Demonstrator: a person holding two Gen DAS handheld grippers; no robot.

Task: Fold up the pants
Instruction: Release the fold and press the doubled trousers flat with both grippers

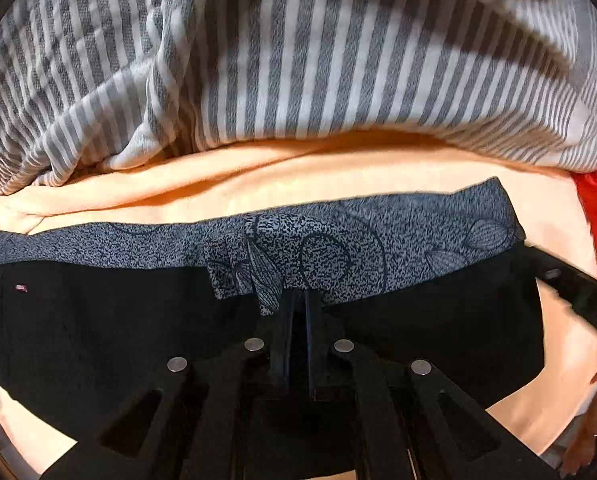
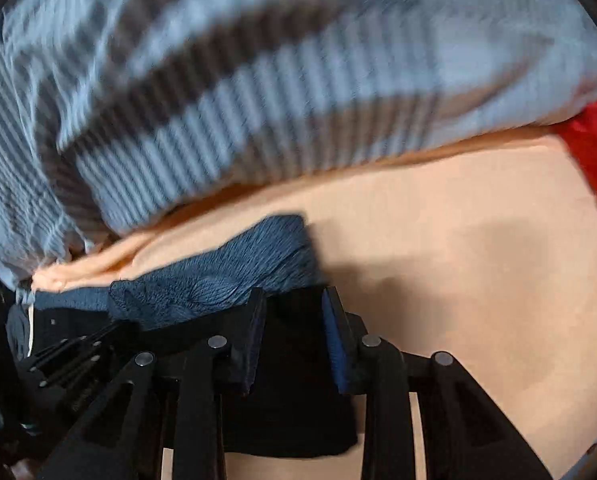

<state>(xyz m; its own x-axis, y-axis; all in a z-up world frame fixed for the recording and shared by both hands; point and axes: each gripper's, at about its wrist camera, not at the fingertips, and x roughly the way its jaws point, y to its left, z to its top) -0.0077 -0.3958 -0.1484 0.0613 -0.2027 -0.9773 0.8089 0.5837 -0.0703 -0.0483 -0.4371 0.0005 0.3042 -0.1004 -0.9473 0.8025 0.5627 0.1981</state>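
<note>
Pants (image 1: 98,320), smooth black, speckled grey waistband (image 1: 378,224), perhaps pinched by left tongs (image 1: 300,300).

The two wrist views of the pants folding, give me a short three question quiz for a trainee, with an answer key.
1. True or false: the left gripper is shut on the black pants just below the patterned waistband.
2. Which cloth lies beyond the pants? A) striped blanket B) green towel C) checked shirt
3. Fill in: between the right gripper's fingers lies black fabric at the pants' ____ end.

Key
1. True; its jaws are together on the fabric.
2. A; grey and white stripes, lying over the peach sheet.
3. Waistband; the jaws straddle that corner, but a firm pinch cannot be told.
</note>
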